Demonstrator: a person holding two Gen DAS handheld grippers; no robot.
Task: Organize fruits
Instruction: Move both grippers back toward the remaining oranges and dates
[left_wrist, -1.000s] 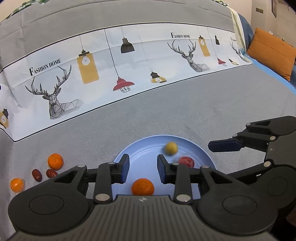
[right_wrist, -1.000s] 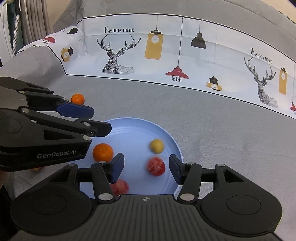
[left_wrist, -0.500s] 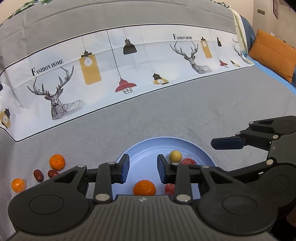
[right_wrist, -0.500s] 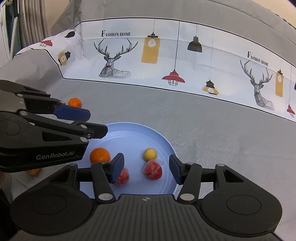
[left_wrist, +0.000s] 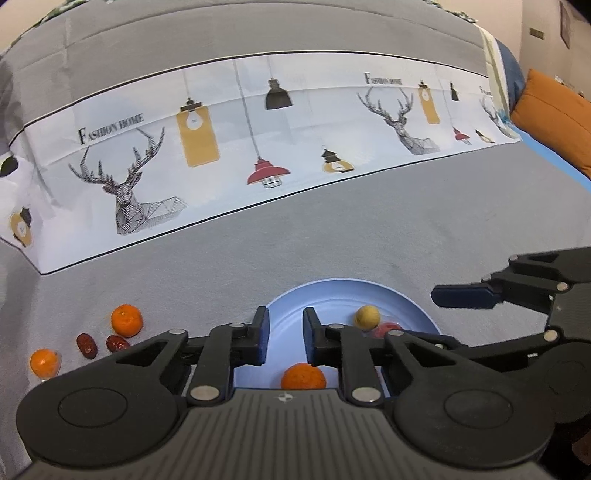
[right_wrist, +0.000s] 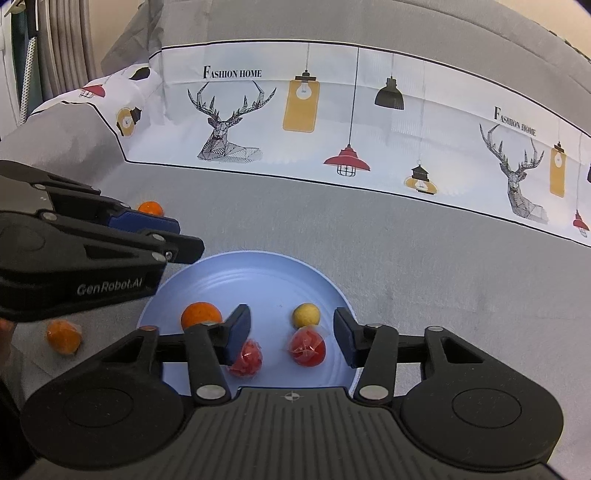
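A light blue plate (right_wrist: 266, 273) lies on the grey bedspread; it also shows in the left wrist view (left_wrist: 332, 295). On it are an orange (right_wrist: 201, 314), a small yellow fruit (right_wrist: 306, 314) and two wrapped red fruits (right_wrist: 307, 347) (right_wrist: 246, 357). My right gripper (right_wrist: 291, 332) is open and empty above the plate's near side. My left gripper (left_wrist: 282, 332) is open and empty above the plate's left edge, with the orange (left_wrist: 303, 376) just below it. Left of the plate lie two more oranges (left_wrist: 126, 320) (left_wrist: 44, 362) and two red dates (left_wrist: 86, 346) (left_wrist: 117, 343).
A white printed band (left_wrist: 258, 147) with deer and lamps crosses the bedspread behind the plate. An orange pillow (left_wrist: 554, 118) lies at the far right. My right gripper's fingers (left_wrist: 465, 297) reach in from the right in the left wrist view.
A second wrapped red fruit has rolled onto the plate beside my right gripper's left finger. Both grippers have drawn back and risen slightly. Both stay open.
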